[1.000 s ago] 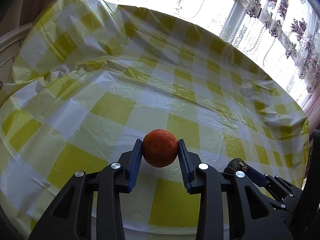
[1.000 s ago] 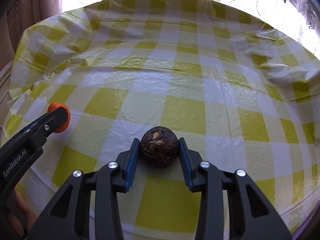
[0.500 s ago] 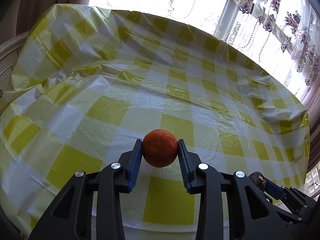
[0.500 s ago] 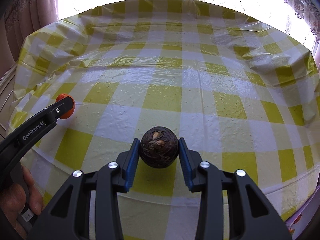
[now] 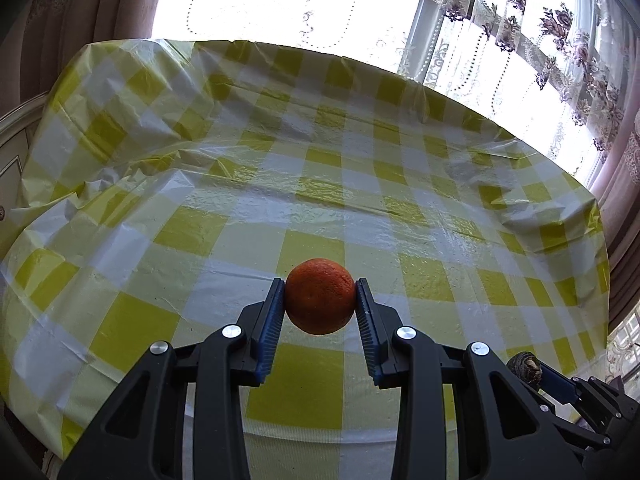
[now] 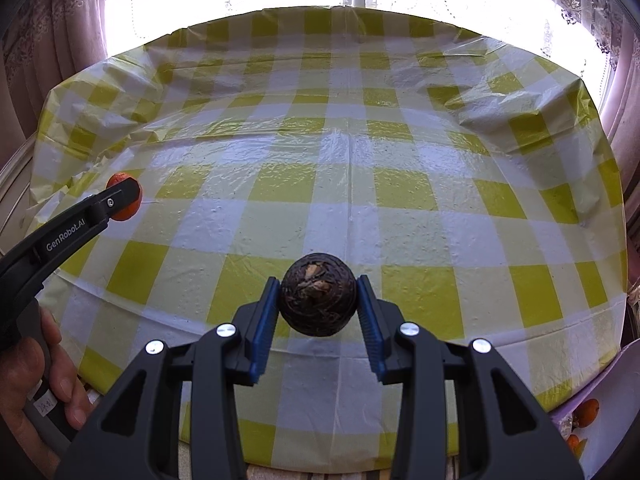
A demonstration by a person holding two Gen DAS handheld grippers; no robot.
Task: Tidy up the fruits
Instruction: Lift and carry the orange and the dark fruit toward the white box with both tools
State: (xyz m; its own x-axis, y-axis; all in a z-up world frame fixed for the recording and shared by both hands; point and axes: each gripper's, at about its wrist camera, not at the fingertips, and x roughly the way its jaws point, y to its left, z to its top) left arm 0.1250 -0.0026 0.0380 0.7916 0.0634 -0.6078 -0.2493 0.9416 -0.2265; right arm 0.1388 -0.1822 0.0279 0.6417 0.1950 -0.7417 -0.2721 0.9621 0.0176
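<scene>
Left wrist: left gripper (image 5: pixel 320 306) clamps orange (image 5: pixel 319 296) above table (image 5: pixel 360 184).

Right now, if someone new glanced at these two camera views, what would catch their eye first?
Probably the round bright orange fruit pinched in the left tool, held above the yellow-and-white checked plastic tablecloth. Next, the dark brown wrinkled ball-shaped fruit clamped in the right tool over the near edge of the same cloth. Behind both, the bright window with lace floral curtains glares strongly.
</scene>
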